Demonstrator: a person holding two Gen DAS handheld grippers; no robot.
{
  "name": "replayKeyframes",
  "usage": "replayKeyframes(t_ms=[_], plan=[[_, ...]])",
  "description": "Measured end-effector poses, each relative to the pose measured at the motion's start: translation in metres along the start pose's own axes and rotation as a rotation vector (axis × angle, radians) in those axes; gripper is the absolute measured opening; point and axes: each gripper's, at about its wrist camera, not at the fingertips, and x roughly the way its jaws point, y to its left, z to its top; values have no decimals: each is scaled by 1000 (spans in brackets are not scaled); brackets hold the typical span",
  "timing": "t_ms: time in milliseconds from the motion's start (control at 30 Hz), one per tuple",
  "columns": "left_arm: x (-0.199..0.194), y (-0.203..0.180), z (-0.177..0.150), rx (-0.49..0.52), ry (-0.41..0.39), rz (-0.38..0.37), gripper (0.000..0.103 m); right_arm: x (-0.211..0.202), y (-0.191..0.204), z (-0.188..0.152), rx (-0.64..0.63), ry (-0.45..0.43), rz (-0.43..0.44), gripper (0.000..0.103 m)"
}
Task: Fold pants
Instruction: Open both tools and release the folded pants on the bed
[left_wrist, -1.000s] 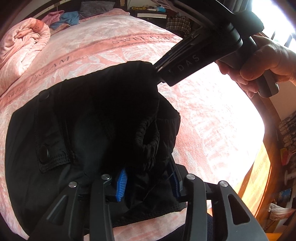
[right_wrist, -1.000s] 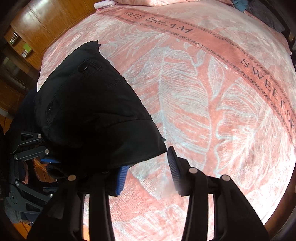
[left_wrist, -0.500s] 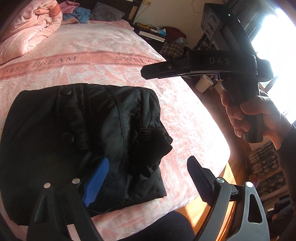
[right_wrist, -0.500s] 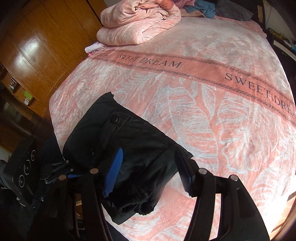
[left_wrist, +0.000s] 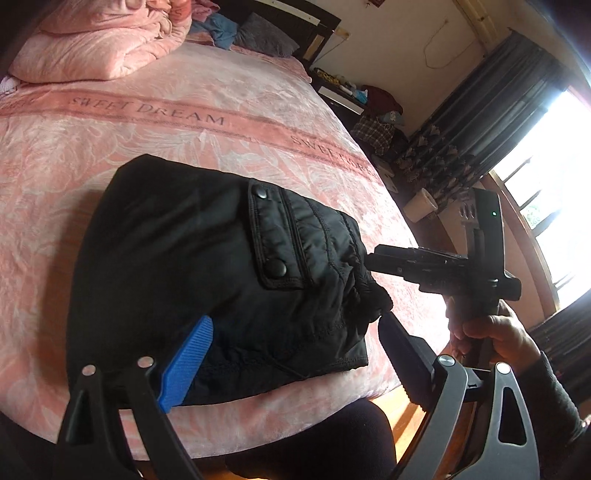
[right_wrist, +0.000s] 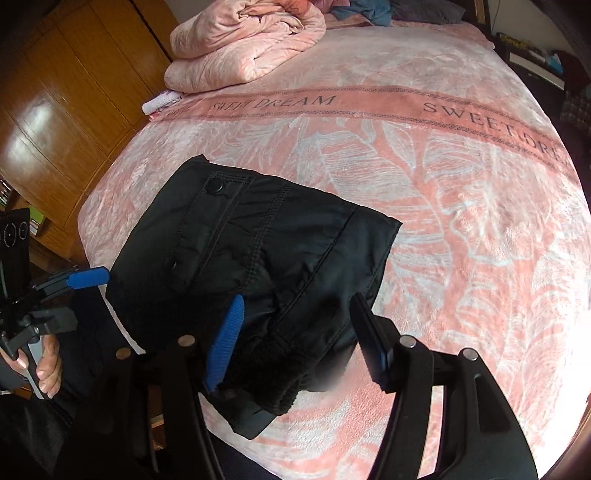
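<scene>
- The black pants (left_wrist: 207, 266) lay folded into a compact, roughly rectangular bundle on the near part of the bed, close to its front edge
- The fabric was a smooth, slightly glossy woven material with rows of parallel topstitching
- A pocket flap (left_wrist: 269, 236) with two round black snap buttons sat on the upper layer; the flap edge was bordered by a double seam
- A gathered, ribbed band (right_wrist: 284, 391) showed at the near end of the bundle in the right wrist view
- The left gripper (left_wrist: 291, 354) had its fingers spread wide above the near edge of the bundle, clamping nothing
- One left finger carried a blue ribbed pad (left_wrist: 184, 365); the opposite finger was black with fine ridges
- The right gripper (right_wrist: 295, 339) was likewise spread, its two fingers straddling the near corner of the bundle; whether the pads touched the cloth could not be told
- In the left wrist view, the right gripper body (left_wrist: 439, 266) appeared as a black angular housing with its tip just beside the right edge of the pants, held by a hand (left_wrist: 495, 336)
- The bed (right_wrist: 461, 206) was covered by a plush pink blanket with a pale leaf pattern and a darker band lettered "SWEET DREAM"
- A crumpled pink quilt (right_wrist: 240, 44) was piled at the far end of the bed
- Brown wooden cabinet doors (right_wrist: 74, 92) with a polished surface stood beside the bed
</scene>
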Motion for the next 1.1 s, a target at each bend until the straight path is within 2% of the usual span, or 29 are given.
replayKeyframes(t_ms=[100,167,300,467,600,667,733,800,867,967,1100], plan=[[-6,29,4,-46,-5,50,92,7,33,-14,-18,-30,-66,59],[-11,44,2,-57,5,86,92,24,44,-29,-14,-13,-104,64],[-19,73,-7,-79,15,134,92,48,55,-60,-69,-15,-264,67],[-40,103,-12,-124,6,139,93,23,62,-65,-23,-45,-301,68],[-46,117,-6,-141,2,140,95,6,68,-54,44,-117,-261,74],[-40,123,0,-149,37,132,95,17,63,-52,78,-97,-275,74],[-36,123,7,-115,67,138,95,37,47,-60,150,-22,-276,74],[-35,126,15,-79,83,139,96,41,48,-68,162,-1,-279,74],[-35,137,24,-91,97,119,96,25,47,-65,197,-38,-238,73],[-29,155,36,-134,99,88,99,-3,34,-45,288,-147,-189,73],[-11,172,52,-179,114,50,99,-4,-2,-6,423,-218,-63,73]])
